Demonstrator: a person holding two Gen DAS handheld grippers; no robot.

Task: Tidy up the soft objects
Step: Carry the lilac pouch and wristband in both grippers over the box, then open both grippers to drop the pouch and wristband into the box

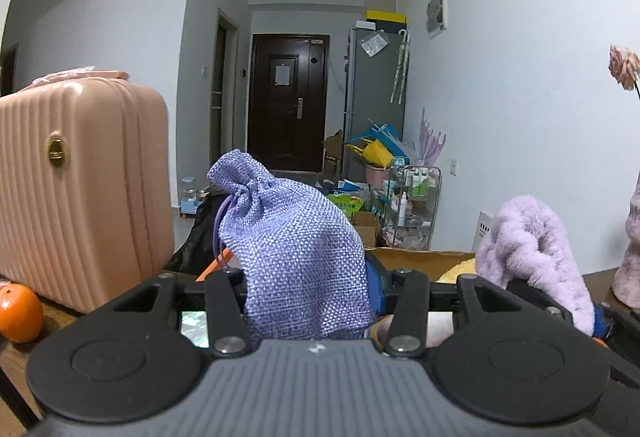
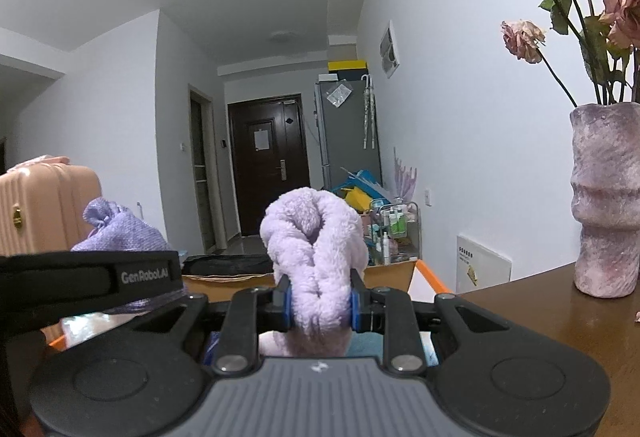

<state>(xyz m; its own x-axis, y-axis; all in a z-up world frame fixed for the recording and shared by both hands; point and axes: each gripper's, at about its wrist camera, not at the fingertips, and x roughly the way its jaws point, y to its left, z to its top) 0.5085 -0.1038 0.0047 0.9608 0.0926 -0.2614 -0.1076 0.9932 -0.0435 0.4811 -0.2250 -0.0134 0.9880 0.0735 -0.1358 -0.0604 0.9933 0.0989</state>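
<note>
A purple woven drawstring pouch [image 1: 296, 229] stands upright in the left wrist view, with my left gripper [image 1: 310, 297] shut on its lower part. The cloth hides the fingertips; only a blue pad [image 1: 374, 291] shows at its right side. My right gripper [image 2: 320, 307] is shut on a lilac fluffy plush piece [image 2: 316, 237], squeezed between its blue pads [image 2: 356, 307]. Both items hang side by side above an open cardboard box [image 2: 392, 271]. The plush piece [image 1: 528, 241] shows at the right of the left wrist view, the pouch [image 2: 124, 233] at the left of the right wrist view.
A pink ribbed suitcase [image 1: 80, 189] stands at the left with an orange [image 1: 18, 313] beside it. On the brown wooden table [image 2: 540, 305] at the right stands a mauve vase [image 2: 604, 205] of dried roses. A cluttered hallway with a dark door lies beyond.
</note>
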